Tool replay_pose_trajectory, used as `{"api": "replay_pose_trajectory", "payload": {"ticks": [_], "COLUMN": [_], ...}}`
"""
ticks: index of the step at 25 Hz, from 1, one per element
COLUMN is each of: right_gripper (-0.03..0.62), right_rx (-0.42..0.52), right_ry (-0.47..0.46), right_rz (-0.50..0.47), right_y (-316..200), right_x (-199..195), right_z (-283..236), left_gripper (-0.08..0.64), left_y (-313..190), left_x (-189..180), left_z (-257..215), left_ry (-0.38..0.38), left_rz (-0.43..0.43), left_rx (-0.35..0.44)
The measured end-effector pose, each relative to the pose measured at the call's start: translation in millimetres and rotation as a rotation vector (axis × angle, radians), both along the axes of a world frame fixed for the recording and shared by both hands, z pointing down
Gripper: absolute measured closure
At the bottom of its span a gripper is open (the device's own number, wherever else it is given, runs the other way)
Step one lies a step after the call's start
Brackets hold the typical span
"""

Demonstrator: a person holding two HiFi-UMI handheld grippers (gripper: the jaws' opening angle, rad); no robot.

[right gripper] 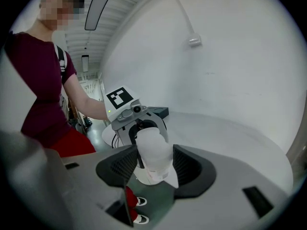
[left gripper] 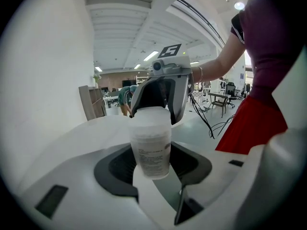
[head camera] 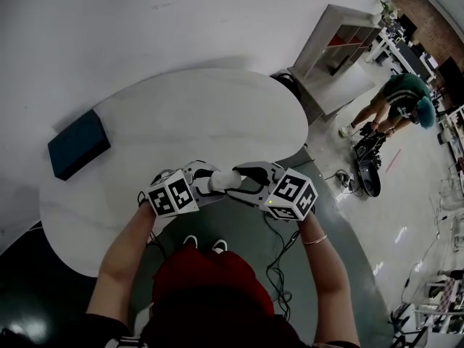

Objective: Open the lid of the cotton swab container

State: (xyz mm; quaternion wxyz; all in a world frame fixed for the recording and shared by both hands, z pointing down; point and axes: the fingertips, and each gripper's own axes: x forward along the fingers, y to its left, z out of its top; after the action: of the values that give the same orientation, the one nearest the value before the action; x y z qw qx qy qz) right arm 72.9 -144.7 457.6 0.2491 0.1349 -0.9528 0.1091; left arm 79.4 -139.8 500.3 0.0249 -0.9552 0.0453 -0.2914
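Note:
The cotton swab container [head camera: 226, 180] is a small translucent white tub with a printed label [left gripper: 152, 153]. It hangs in the air just off the near edge of the round white table [head camera: 181, 107]. My left gripper [head camera: 217, 181] comes at it from the left, its dark pads pressed on the tub's body [left gripper: 151, 143]. My right gripper [head camera: 240, 179] meets it from the opposite side, jaws against the other end [right gripper: 154, 152]. In the left gripper view the lid end points away, into the right gripper [left gripper: 162, 87]. The left gripper [right gripper: 138, 120] shows beyond the tub in the right gripper view.
A dark blue box [head camera: 78, 144] lies on the table's far left. Black cables [head camera: 279, 267] trail on the floor under my arms. A white shelf unit [head camera: 341, 53] and another person [head camera: 397, 101], bent over, stand at the far right.

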Motion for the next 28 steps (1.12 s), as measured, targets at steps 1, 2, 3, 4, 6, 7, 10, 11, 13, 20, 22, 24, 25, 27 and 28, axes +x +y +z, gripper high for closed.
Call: {"api": "replay_pose_trajectory", "payload": {"ticks": [1, 2, 3, 4, 6, 7, 10, 11, 13, 20, 22, 24, 25, 27, 28], "right_gripper": [0.348, 0.35, 0.348, 0.348, 0.348, 0.35, 0.354, 0.354, 0.354, 0.353, 0.353, 0.353, 0.353, 0.353, 0.353], "right_rx": [-0.006, -0.01, -0.011, -0.012, -0.038, -0.08, -0.176, -0.16, -0.141, -0.21, -0.202, -0.184, -0.173, -0.151, -0.141], "right_ry": [-0.001, 0.0, 0.002, 0.003, -0.023, -0.064, -0.17, -0.156, -0.126, -0.2, -0.208, -0.213, -0.22, -0.24, -0.248], "right_rz": [-0.003, -0.006, -0.009, -0.013, -0.014, -0.003, 0.035, 0.03, 0.021, 0.059, 0.071, 0.089, 0.104, 0.148, 0.17], "right_y": [0.0, 0.0, 0.0, 0.0, -0.4, -1.2, -5.2, -5.2, -5.1, -10.8, -11.6, -14.6, -17.0, -23.4, -26.3], "right_x": [-0.4, -0.9, -1.8, -3.1, -5.9, -7.4, -10.7, -12.1, -15.3, -21.0, -20.4, -21.6, -22.4, -22.1, -21.4], "right_z": [0.2, 0.8, 1.4, 1.9, 0.3, -3.1, -14.6, -14.9, -13.8, -17.7, -19.3, -20.7, -21.6, -24.1, -25.3], "left_gripper": [0.333, 0.333, 0.333, 0.333, 0.333, 0.334, 0.337, 0.337, 0.337, 0.336, 0.336, 0.337, 0.337, 0.337, 0.337], "left_y": [0.2, 0.4, 0.5, 0.4, 0.3, 0.4, 0.1, -0.1, -0.6, -2.9, -3.5, -5.6, -6.7, -7.2, -6.5], "left_x": [-0.5, -1.2, -2.2, -3.4, -5.8, -6.6, -6.8, -7.4, -10.2, -17.9, -17.4, -19.1, -21.1, -25.6, -27.2], "left_z": [0.1, 0.3, 0.5, 0.5, 0.6, 0.9, 0.6, 0.5, 0.4, -0.7, -1.8, -2.3, -1.9, 0.4, 1.9], "left_ry": [0.001, 0.001, 0.001, 0.003, 0.001, -0.007, -0.004, 0.003, 0.011, 0.021, 0.033, 0.043, 0.046, 0.042, 0.037], "left_rz": [-0.001, -0.004, -0.006, -0.009, -0.01, -0.009, -0.019, -0.023, -0.023, -0.031, -0.035, -0.041, -0.045, -0.049, -0.049], "left_rx": [-0.002, -0.003, -0.004, -0.005, 0.006, 0.023, 0.045, 0.037, 0.028, 0.029, 0.026, 0.021, 0.018, 0.011, 0.01]}}
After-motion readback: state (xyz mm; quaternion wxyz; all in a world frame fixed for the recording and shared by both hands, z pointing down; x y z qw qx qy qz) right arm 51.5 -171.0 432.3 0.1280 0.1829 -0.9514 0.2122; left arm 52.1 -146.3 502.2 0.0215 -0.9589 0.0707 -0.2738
